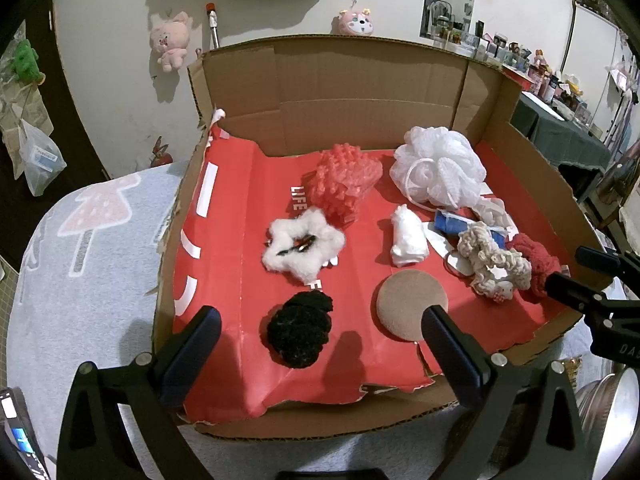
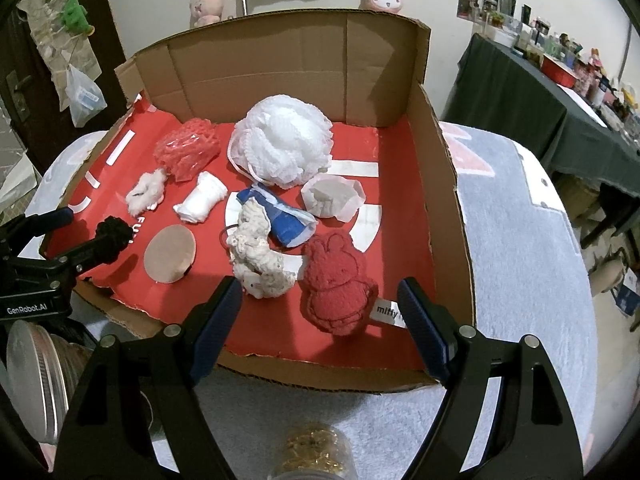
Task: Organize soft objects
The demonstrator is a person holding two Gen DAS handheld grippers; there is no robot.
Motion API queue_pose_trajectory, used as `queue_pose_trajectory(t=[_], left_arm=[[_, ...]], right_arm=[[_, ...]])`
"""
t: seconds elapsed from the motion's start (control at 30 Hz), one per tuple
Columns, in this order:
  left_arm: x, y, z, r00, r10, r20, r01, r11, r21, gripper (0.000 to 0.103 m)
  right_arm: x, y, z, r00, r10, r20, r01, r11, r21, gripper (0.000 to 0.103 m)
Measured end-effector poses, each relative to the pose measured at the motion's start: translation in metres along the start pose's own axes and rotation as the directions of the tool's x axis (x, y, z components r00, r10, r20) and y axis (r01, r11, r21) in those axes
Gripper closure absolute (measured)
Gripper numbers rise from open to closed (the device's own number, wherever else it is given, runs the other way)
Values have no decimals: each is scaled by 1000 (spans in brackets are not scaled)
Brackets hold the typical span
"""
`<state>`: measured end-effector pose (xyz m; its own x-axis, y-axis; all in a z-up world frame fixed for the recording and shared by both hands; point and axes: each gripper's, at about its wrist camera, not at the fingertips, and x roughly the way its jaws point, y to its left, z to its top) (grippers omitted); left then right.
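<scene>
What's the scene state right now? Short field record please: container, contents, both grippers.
container: open cardboard box with red liner, on a towel-covered surface
back row: pink mesh sponge, white bath pouf
middle: white fluffy star clip, white rolled cloth, blue-white cloth, cream scrunchie
front: black scrunchie, tan round puff, red bunny plush
left gripper: open, holding nothing
right gripper: open, holding nothing

1. Soft things were laid in the box (image 1: 340,80).
2. The bath puff (image 2: 284,144) was set at the back.
3. The bunny toy (image 2: 338,284) was placed in front, right of the scrunchie (image 2: 260,256).
</scene>
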<state>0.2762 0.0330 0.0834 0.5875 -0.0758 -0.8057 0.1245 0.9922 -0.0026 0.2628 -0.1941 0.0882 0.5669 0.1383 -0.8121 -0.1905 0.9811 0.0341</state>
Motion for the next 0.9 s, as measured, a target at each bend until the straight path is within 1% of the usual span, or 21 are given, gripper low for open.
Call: queue_pose_trajectory(t=[0.9], left_arm=[[1,0,0,1000,-3,-2,3,1000,-4,1]], right_arm=[[1,-5,0,1000,11,-10,-11,1000,22,23]])
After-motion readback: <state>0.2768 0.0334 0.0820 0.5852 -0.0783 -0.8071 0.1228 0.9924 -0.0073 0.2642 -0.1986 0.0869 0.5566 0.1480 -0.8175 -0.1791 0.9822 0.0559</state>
